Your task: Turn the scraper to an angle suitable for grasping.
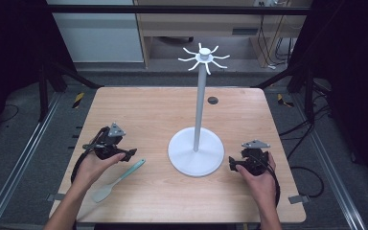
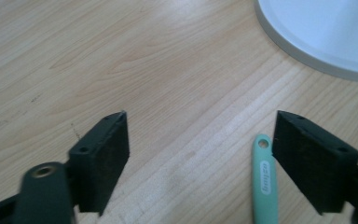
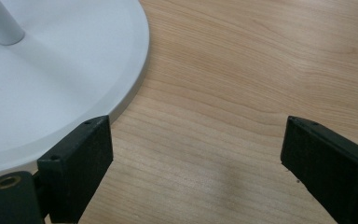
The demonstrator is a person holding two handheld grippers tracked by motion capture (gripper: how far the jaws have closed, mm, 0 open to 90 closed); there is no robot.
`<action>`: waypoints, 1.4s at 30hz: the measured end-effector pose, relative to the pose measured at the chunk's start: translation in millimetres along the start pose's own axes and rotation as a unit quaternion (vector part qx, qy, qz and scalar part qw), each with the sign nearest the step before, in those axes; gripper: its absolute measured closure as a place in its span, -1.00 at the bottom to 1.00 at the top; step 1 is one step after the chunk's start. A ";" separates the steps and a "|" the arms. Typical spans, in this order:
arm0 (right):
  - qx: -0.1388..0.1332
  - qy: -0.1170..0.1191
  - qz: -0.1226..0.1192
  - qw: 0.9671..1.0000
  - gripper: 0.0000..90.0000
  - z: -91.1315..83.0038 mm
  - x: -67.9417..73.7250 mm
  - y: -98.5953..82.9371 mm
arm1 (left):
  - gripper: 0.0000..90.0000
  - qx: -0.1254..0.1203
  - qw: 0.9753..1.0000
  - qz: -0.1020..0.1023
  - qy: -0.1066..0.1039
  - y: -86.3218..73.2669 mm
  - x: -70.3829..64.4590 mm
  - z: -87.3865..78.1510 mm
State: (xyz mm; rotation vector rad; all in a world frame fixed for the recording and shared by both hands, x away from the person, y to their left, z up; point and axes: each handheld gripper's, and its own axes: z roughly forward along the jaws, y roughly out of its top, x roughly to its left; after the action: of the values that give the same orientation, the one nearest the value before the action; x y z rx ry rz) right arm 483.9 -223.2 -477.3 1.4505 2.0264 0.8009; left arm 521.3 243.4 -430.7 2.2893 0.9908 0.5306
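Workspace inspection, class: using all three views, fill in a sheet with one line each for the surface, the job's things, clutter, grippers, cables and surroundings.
Surface: pale wooden table, with a dark round hole near its far edge.
Job's things: mint-green spatula lying flat by the left gripper; white stand upright mid-table, with curved hooks at its top, all bare.
Clutter: nothing seen.
Grippers: left gripper open, holding nothing, spatula handle tip beside one jaw; right gripper open, holding nothing, next to the stand's base.
Cables: black cable looping from the left gripper; more cables on the floor at the right.
Surroundings: dark frame, grey floor, metal rails alongside the table.
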 end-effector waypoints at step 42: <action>0.009 0.011 -0.002 1.000 -0.68 -0.3 8.3 3.0 | 1.00 0.086 0.994 0.058 -0.033 -19.5 -33.3 30.9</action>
State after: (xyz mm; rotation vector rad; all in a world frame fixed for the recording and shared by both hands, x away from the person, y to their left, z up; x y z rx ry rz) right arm 483.2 -214.6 -475.5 1.4531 2.0569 0.8041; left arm 506.9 218.2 -470.7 2.5116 0.9067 0.4278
